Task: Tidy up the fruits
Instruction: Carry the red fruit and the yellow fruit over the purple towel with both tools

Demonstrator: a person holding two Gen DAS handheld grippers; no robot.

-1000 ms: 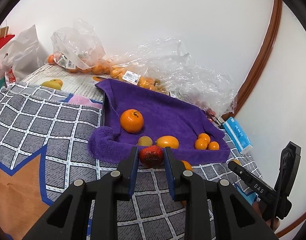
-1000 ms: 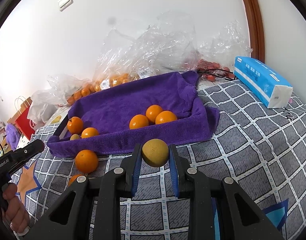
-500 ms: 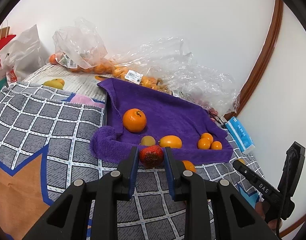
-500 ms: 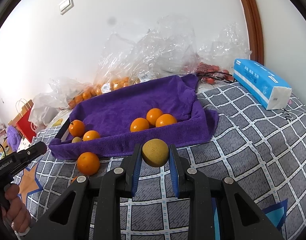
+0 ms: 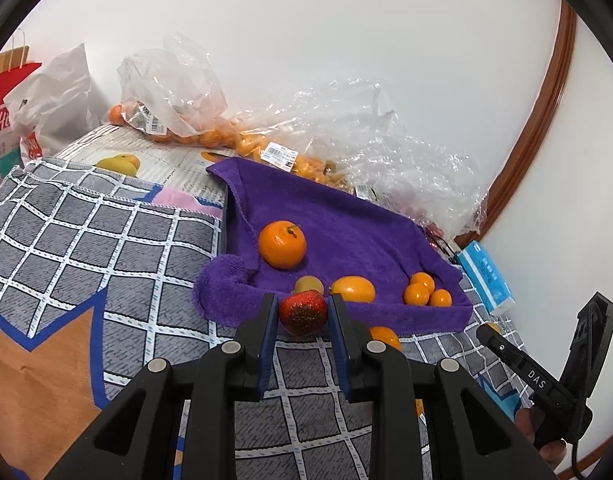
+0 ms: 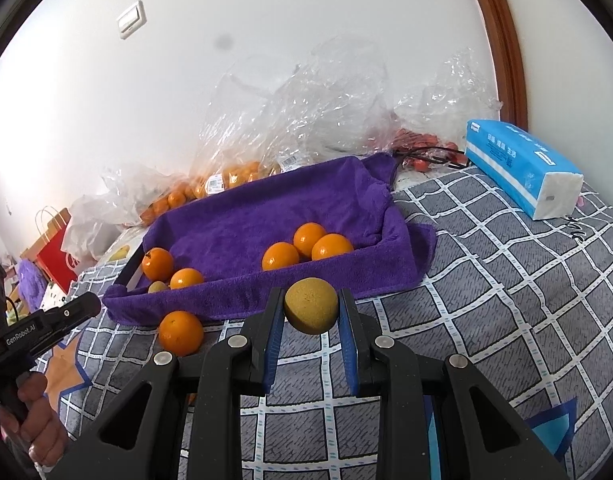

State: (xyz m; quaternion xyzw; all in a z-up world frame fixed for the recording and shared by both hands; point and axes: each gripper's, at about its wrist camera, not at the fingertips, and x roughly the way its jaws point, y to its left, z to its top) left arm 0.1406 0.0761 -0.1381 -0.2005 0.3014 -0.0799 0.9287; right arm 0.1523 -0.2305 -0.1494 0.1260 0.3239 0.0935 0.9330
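Observation:
My left gripper point(image 5: 302, 314) is shut on a red strawberry point(image 5: 303, 312), held just in front of the near rim of a tray lined with a purple towel point(image 5: 346, 232). My right gripper point(image 6: 311, 312) is shut on a round yellow-green fruit point(image 6: 311, 310), also before the purple-lined tray point(image 6: 266, 216). In the tray lie a large orange point(image 5: 282, 244), a small yellowish fruit point(image 5: 308, 283), an oval orange fruit point(image 5: 353, 289) and three small oranges point(image 6: 306, 246). One loose orange point(image 6: 181, 332) sits on the checked cloth by the tray's near edge.
A grey checked cloth point(image 6: 486, 300) covers the surface. Clear plastic bags of oranges point(image 5: 210, 136) lie against the wall behind the tray. A blue tissue pack point(image 6: 522, 168) lies at the right. Paper bags point(image 5: 22, 108) stand at the far left. A hand point(image 6: 38, 432) holds the other gripper's handle.

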